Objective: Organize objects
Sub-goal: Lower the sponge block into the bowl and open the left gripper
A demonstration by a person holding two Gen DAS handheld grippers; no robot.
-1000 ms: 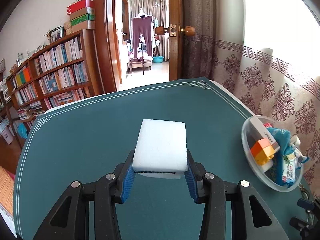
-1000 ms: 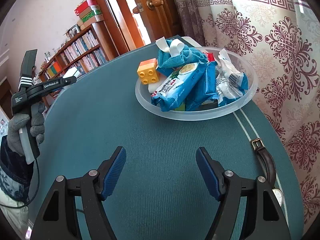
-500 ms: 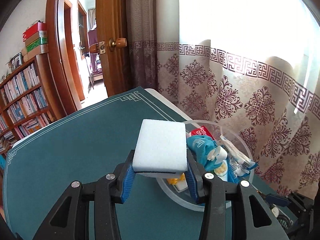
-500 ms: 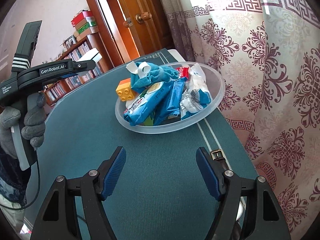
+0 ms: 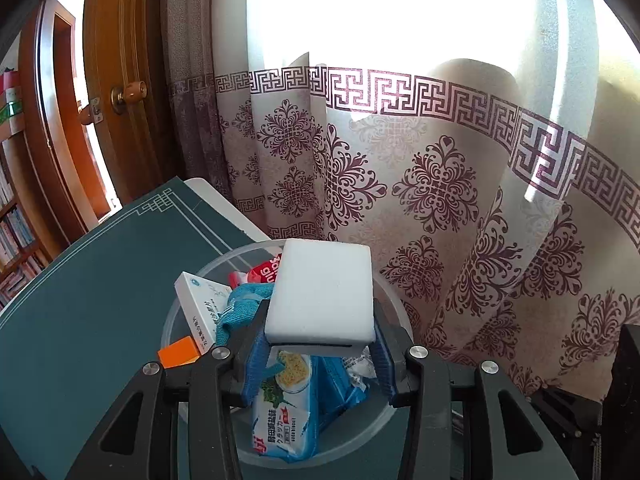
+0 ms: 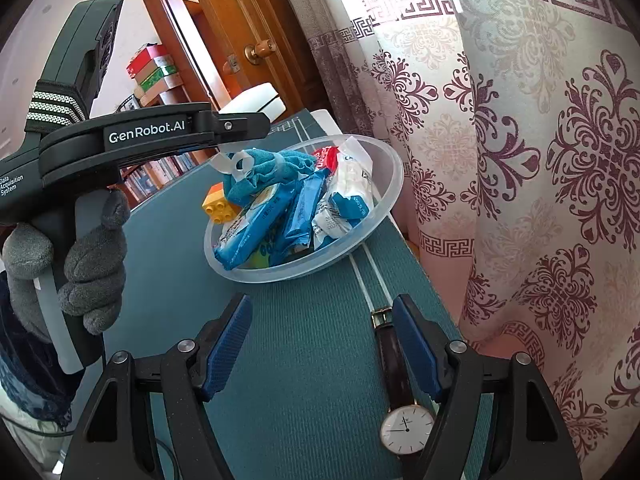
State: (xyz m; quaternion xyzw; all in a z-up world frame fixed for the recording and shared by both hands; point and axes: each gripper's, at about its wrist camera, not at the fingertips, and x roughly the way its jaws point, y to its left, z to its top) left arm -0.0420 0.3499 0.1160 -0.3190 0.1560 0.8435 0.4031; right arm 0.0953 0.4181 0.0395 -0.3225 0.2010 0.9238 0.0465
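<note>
My left gripper [image 5: 318, 354] is shut on a white sponge block [image 5: 322, 290] and holds it above the clear plastic bowl [image 5: 176, 316]. The bowl holds blue snack packets [image 5: 284, 400], a blue cloth [image 5: 244, 304], a white box [image 5: 202, 304] and an orange-yellow toy brick [image 5: 178, 352]. In the right wrist view the bowl [image 6: 384, 200] stands on the green table mat [image 6: 312, 360], and the left gripper with the sponge [image 6: 256, 102] hovers over its left side. My right gripper [image 6: 324, 348] is open and empty, low over the mat in front of the bowl.
A wristwatch [image 6: 406, 428] with a dark strap lies on the mat by my right gripper's right finger. A patterned curtain [image 6: 540, 160] hangs close along the table's right edge. A wooden door [image 6: 240, 40] and bookshelves stand behind.
My left gripper has carried the sponge to the right, from over the bare mat to above the bowl. My right gripper has drawn back a little; the watch has come into view.
</note>
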